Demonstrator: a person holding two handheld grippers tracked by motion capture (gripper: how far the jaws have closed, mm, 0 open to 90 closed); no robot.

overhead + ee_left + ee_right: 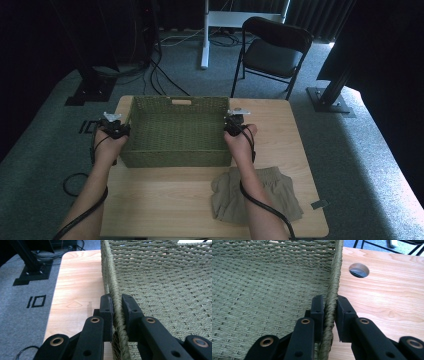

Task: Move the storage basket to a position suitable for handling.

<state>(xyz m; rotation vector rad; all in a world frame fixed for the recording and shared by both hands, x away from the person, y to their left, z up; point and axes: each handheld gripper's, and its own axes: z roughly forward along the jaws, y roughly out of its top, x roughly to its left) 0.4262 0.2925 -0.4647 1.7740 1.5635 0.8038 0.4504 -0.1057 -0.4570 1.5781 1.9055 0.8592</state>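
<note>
Pale wood table (170, 200), woven green basket (175, 132)

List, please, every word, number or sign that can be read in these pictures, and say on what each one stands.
"10": black marks on the grey carpet left of the table, clear in the left gripper view; the zero is drawn square, so it could also be "IO". In the high view the same marks are partly hidden.
The basket, the folded cloth and both grippers bear no readable text.
</note>
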